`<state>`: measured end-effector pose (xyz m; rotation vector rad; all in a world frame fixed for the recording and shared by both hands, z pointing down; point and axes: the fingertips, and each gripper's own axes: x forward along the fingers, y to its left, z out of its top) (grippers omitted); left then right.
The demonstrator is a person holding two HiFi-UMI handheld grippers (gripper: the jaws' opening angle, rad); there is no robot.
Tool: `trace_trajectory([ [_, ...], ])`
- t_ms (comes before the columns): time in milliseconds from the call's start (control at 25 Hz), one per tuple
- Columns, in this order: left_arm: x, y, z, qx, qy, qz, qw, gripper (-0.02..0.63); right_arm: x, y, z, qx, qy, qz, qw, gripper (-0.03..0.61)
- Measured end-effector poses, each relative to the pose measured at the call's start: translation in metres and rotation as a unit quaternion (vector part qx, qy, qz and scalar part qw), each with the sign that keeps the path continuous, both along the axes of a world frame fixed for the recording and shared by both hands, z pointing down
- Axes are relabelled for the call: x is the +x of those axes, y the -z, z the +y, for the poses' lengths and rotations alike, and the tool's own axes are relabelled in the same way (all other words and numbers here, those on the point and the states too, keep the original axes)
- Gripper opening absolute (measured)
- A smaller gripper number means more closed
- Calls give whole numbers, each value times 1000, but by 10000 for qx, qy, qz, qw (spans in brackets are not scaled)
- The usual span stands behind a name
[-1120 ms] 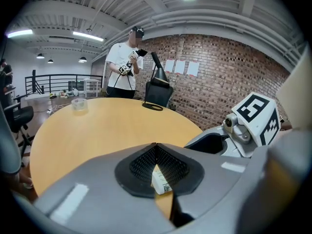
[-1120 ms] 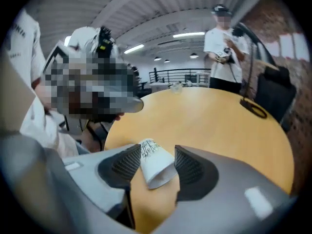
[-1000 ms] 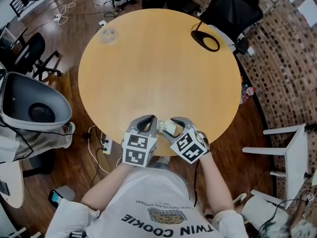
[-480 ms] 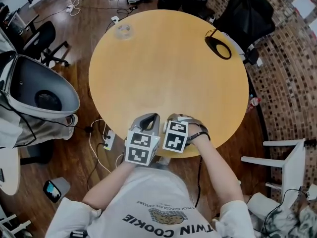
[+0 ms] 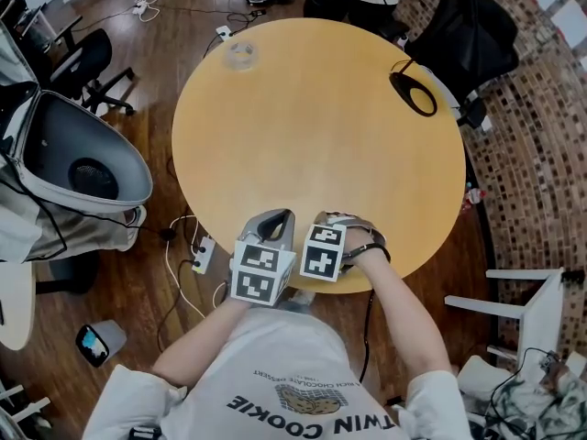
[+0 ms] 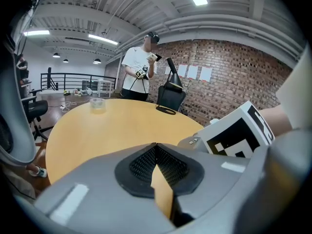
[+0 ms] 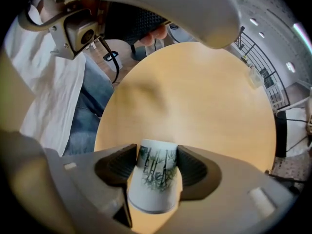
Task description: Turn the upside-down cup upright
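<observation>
Standing rim-up on table point(image 7: 209, 91), cup point(image 7: 153, 189) between right gripper point(image 7: 157, 155) fingers point(image 7: 117, 167), jaws just opened wide, pads flanking its base unclamped, left gripper point(image 6: 156, 147) alongside, fingers pressed together.

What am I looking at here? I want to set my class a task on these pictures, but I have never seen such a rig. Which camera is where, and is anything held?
No robot here: a person holds a two-fingered gripper in each hand. The head view looks down from the person's head onto a round wooden table, with the left gripper and right gripper at its near edge. The other two views come from cameras riding on each gripper. The left gripper's fingers are together, nothing between them. The right gripper's fingers have just been opening; a white printed cup stands between them, narrow end toward the table, so it looks released rather than gripped. Far across the table lie a clear roll and a black loop.
</observation>
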<state>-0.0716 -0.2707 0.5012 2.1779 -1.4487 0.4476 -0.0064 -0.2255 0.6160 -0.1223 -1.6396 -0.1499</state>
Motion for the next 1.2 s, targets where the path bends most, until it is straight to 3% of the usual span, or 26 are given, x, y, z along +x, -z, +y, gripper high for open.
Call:
trace_trajectory([
  [120, 6, 2, -1, -11, -63, 15, 10000, 6, 0, 11, -5, 83, -409, -537, 9977, 261],
  [240, 15, -1, -1, -42, -139, 15, 9999, 8, 1, 27, -16, 254, -1000, -1237, 9869, 261],
  [440, 29, 3, -4, -12, -313, -40, 9995, 8, 16, 46, -36, 772, -2060, -2267, 9488, 261],
  [560, 39, 5, -4, -12, -397, -58, 9992, 8, 26, 55, -45, 1116, -2714, -2943, 9096, 261],
  [760, 56, 7, -4, 6, -592, -115, 9982, 8, 36, 69, -56, 1619, -3661, -4104, 8194, 261],
  [1000, 70, 5, 0, -7, -782, -247, 9966, 8, 54, 69, -57, 2157, -4521, -4879, 7149, 261],
  [1080, 72, 4, 0, 0, -812, -249, 9964, 8, 57, 68, -55, 2201, -4656, -5019, 6949, 261],
  [1200, 72, 2, 2, -24, -823, -257, 9963, 6, 57, 67, -51, 2209, -4717, -5055, 6879, 261],
])
